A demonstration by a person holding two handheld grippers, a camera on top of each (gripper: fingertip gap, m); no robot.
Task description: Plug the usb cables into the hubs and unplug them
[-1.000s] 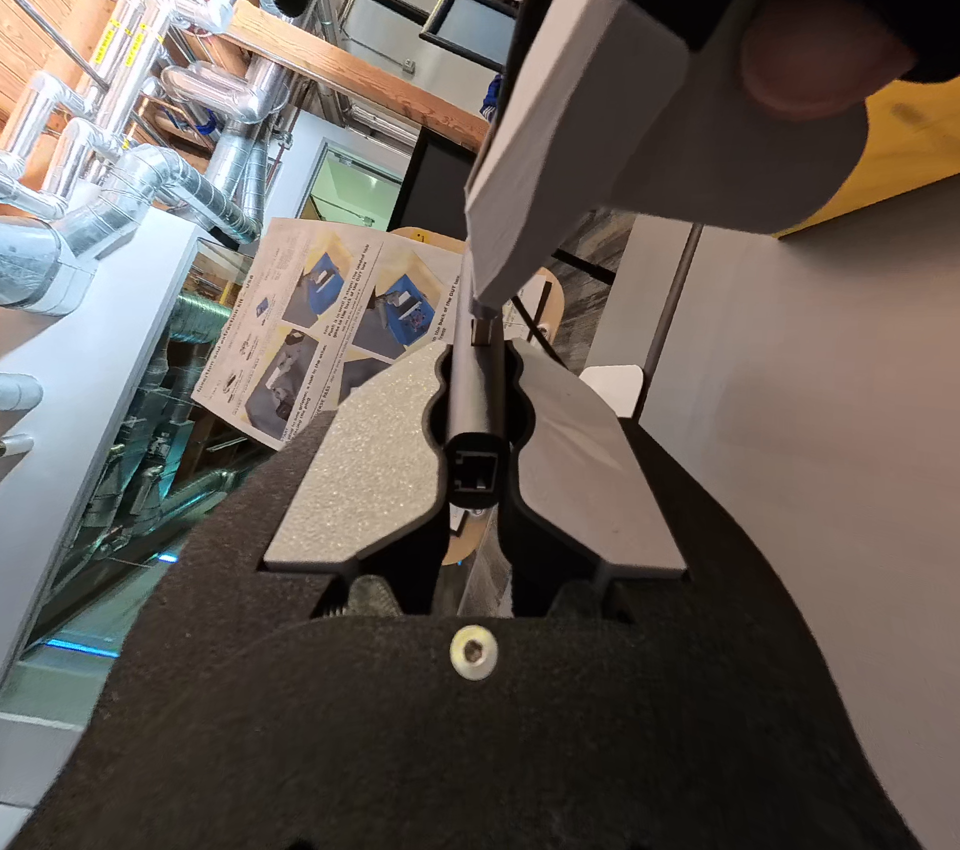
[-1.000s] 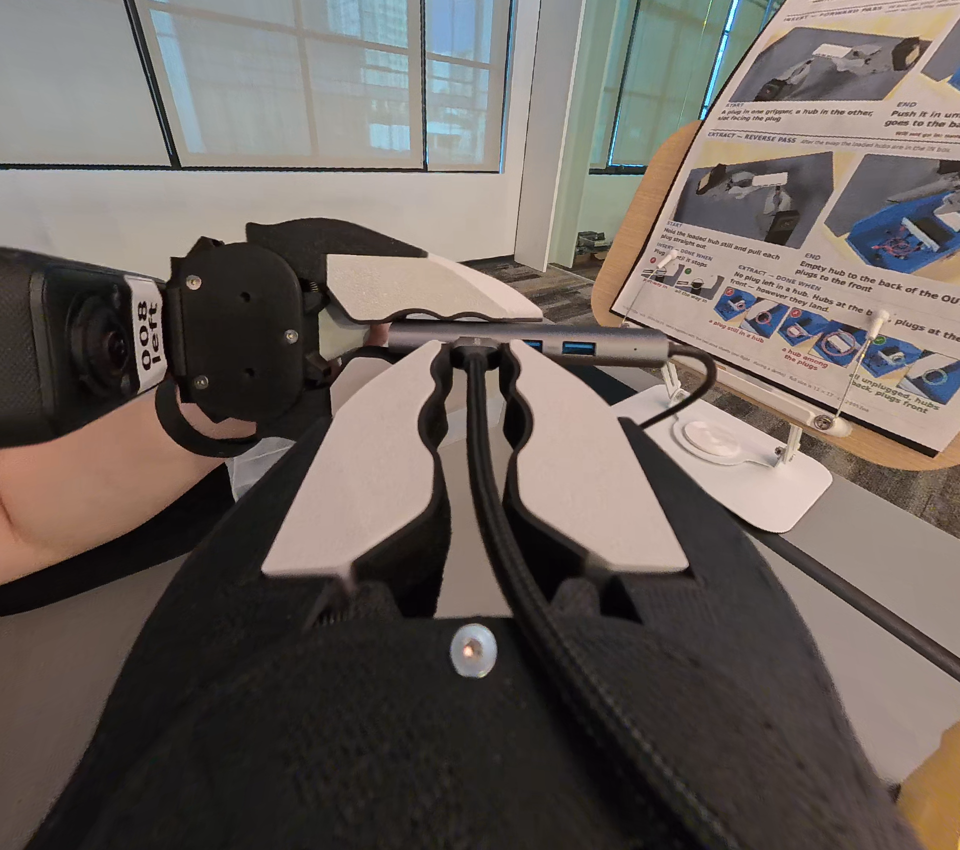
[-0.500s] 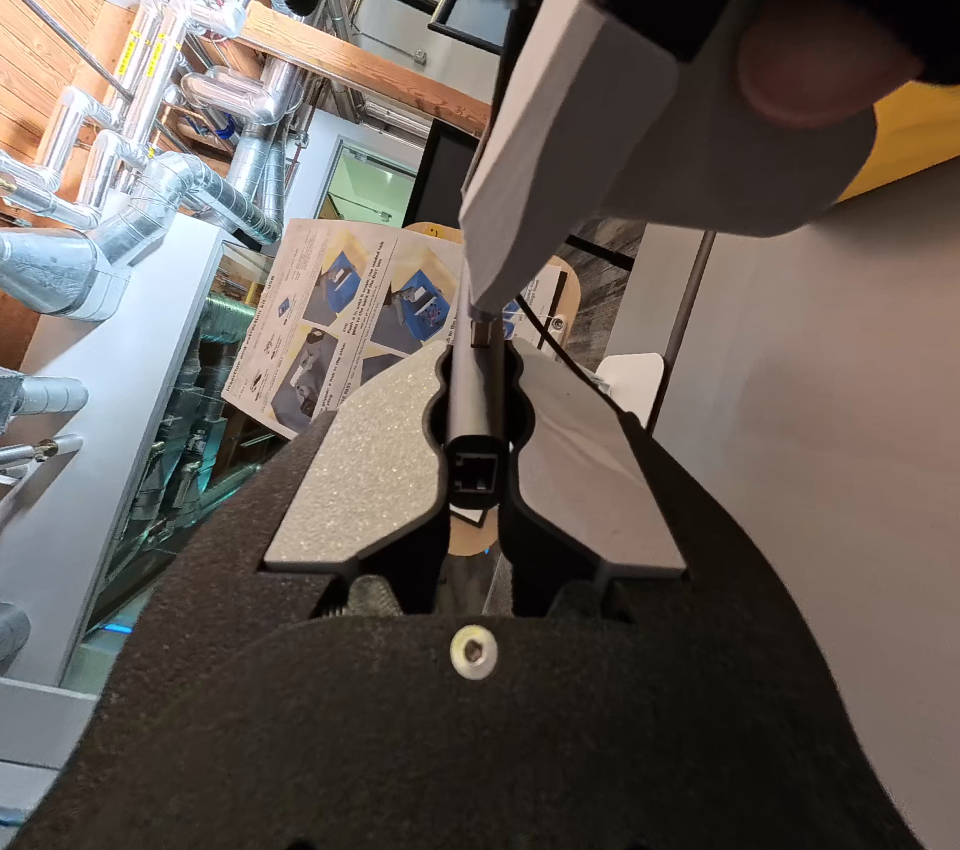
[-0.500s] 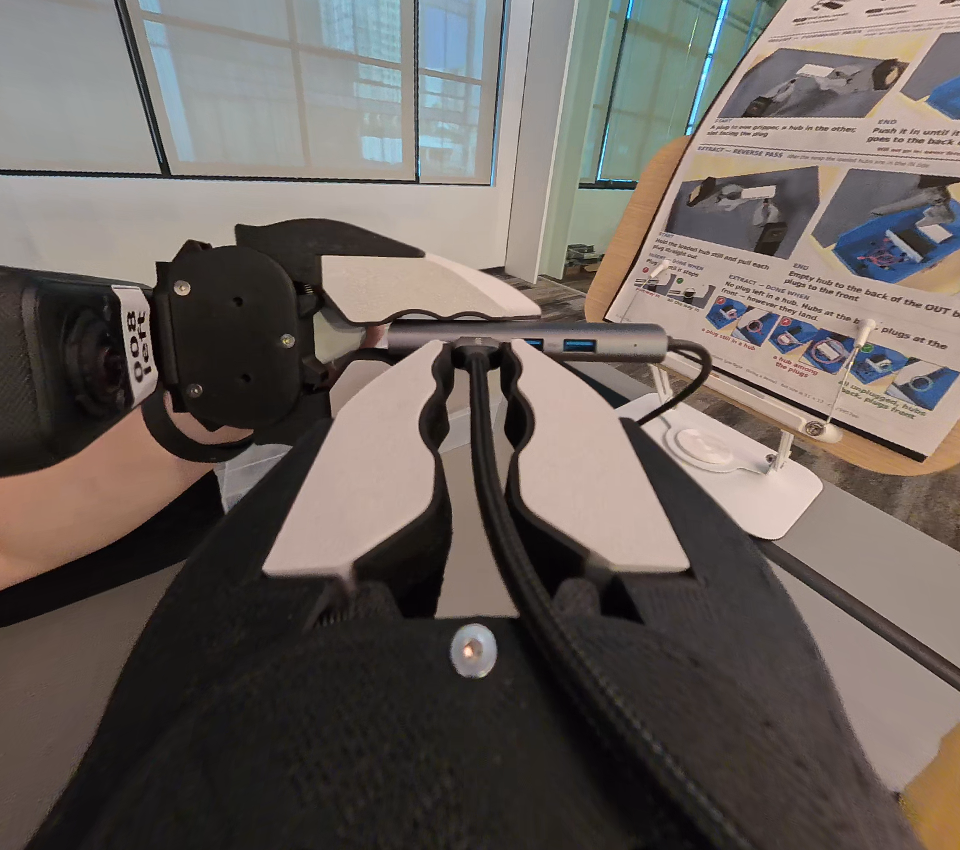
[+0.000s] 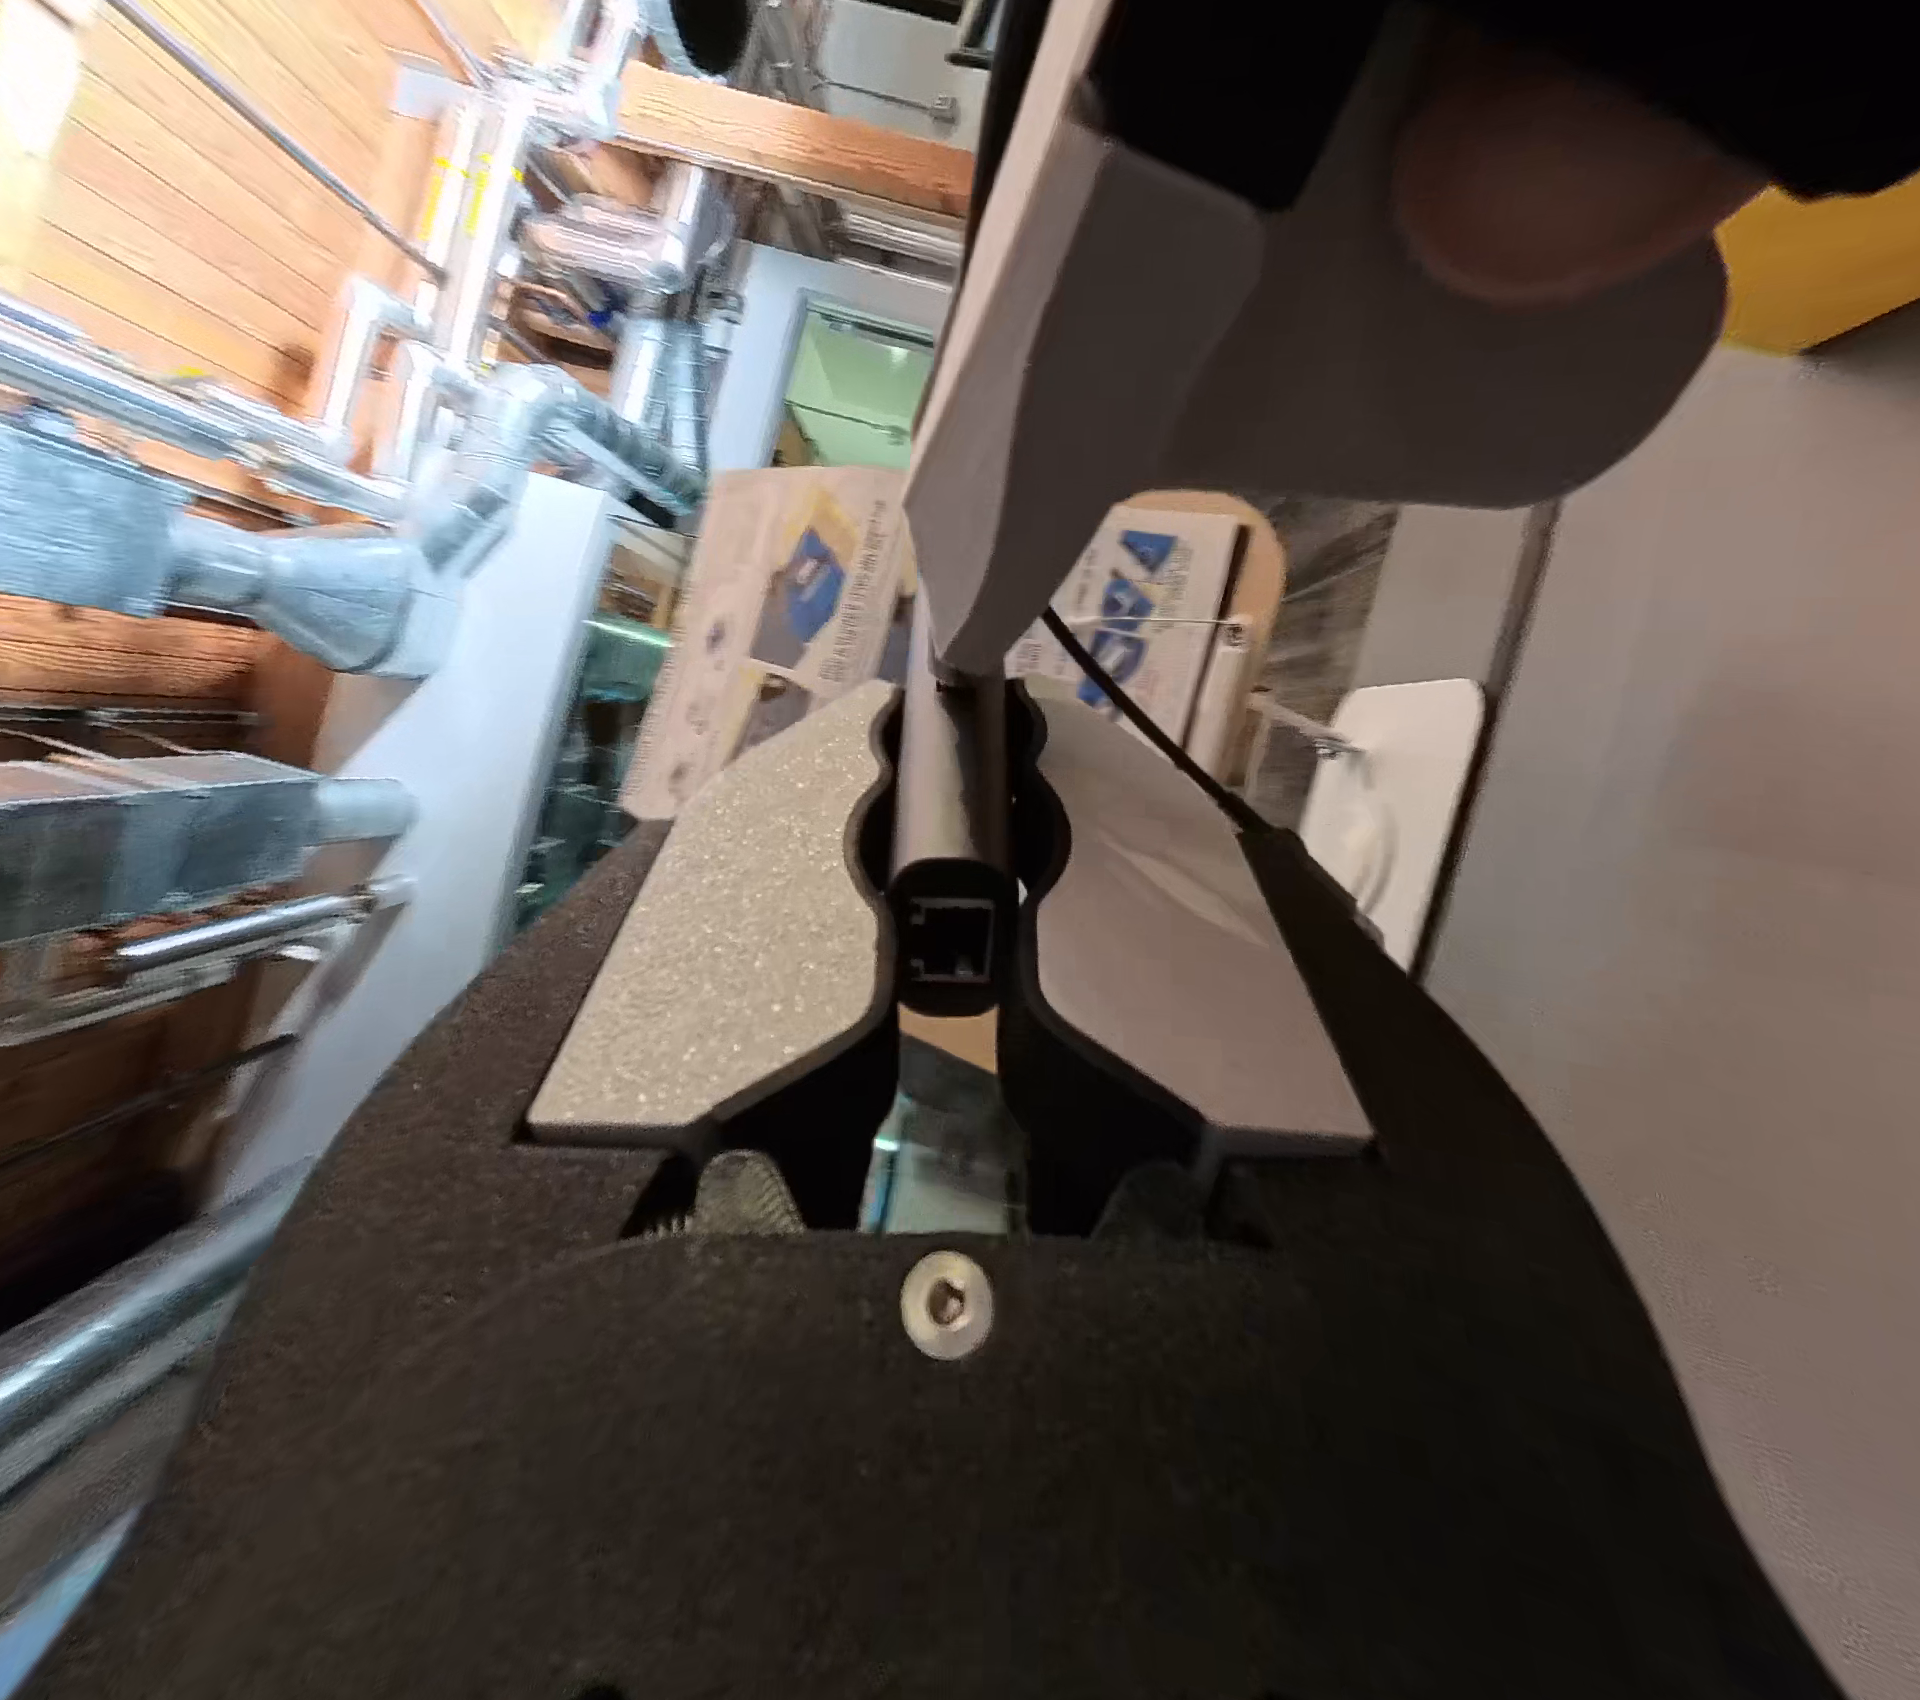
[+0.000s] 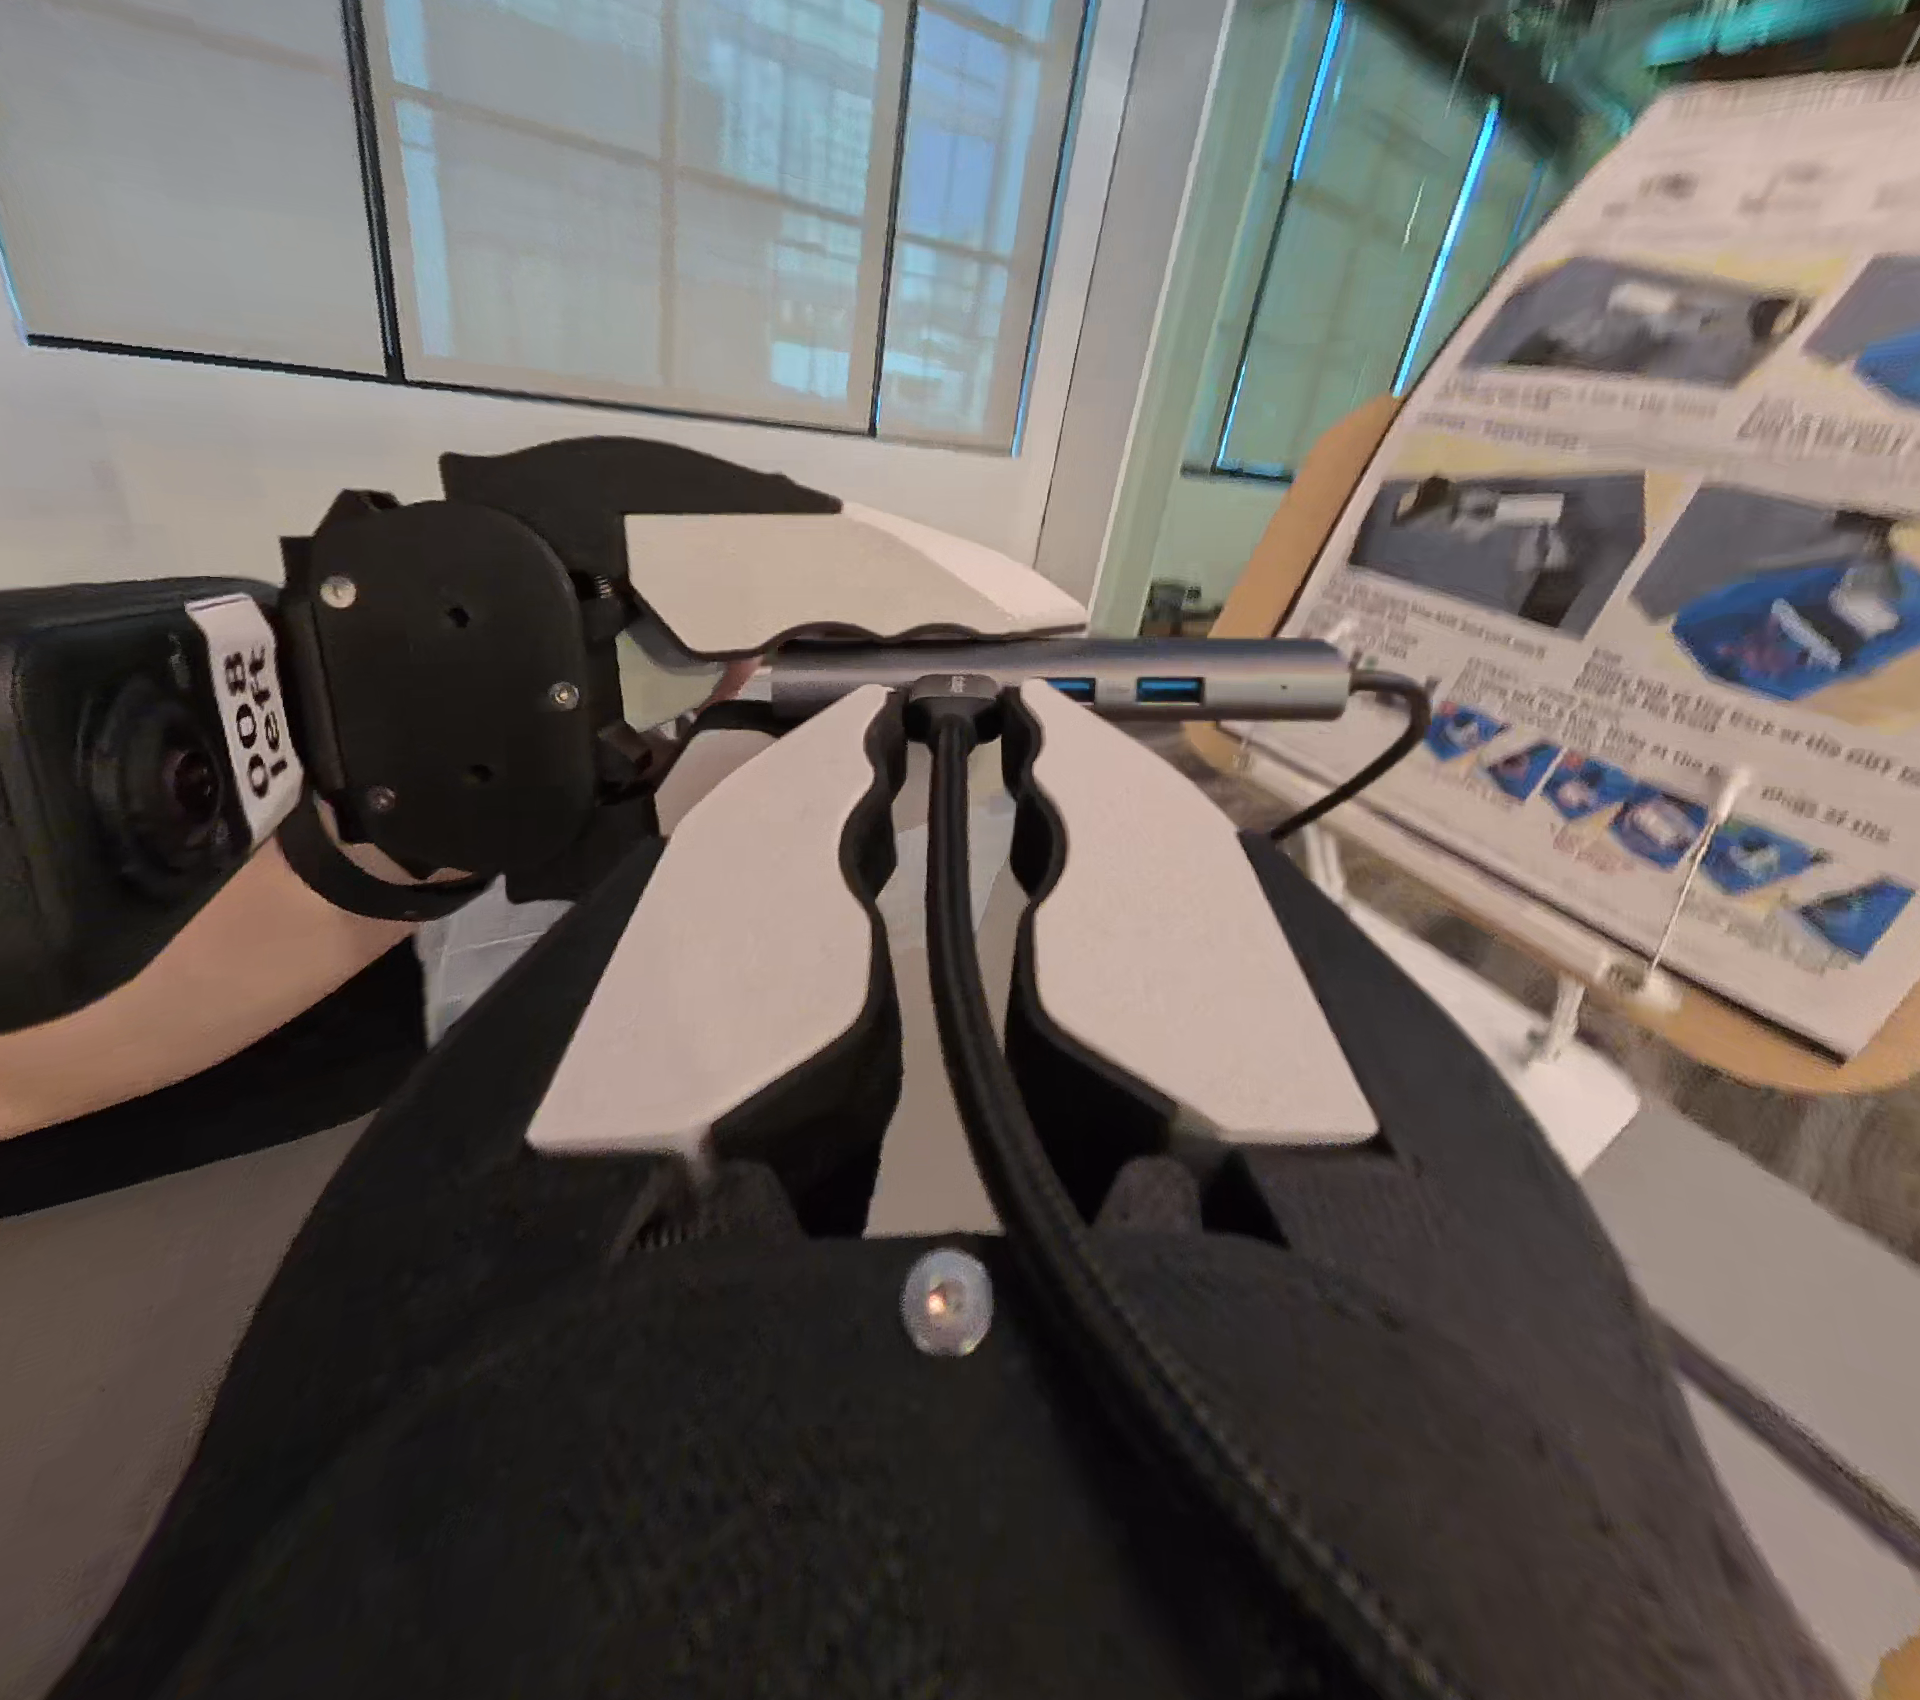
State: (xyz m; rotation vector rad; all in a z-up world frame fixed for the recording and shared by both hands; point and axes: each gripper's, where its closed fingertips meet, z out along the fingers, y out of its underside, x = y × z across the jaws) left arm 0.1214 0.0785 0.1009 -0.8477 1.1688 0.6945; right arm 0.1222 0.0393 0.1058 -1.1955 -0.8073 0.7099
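My left gripper (image 5: 951,715) is shut on a slim grey USB hub (image 5: 948,829), seen end-on with its square port facing the camera. In the right wrist view the same hub (image 6: 1236,682) lies level, with two blue ports showing and its thin black lead (image 6: 1382,757) curling down on the right. My right gripper (image 6: 951,700) is shut on the plug (image 6: 951,692) of a black braided USB cable (image 6: 997,1079). The plug sits in the hub's side. The right gripper's grey fingers (image 5: 1039,351) come down onto the hub from above in the left wrist view.
A printed instruction sheet on a round wooden board (image 6: 1662,611) stands on a white stand (image 6: 1538,1100) to the right. The grey table (image 6: 125,1338) lies below. A person's forearm (image 6: 135,1016) holds the left gripper. Windows fill the background. The grippers are tip to tip, or close to it.
Both grippers have swung together with the hub and plug still joined. The background has shifted and is blurred. The grips have not changed.
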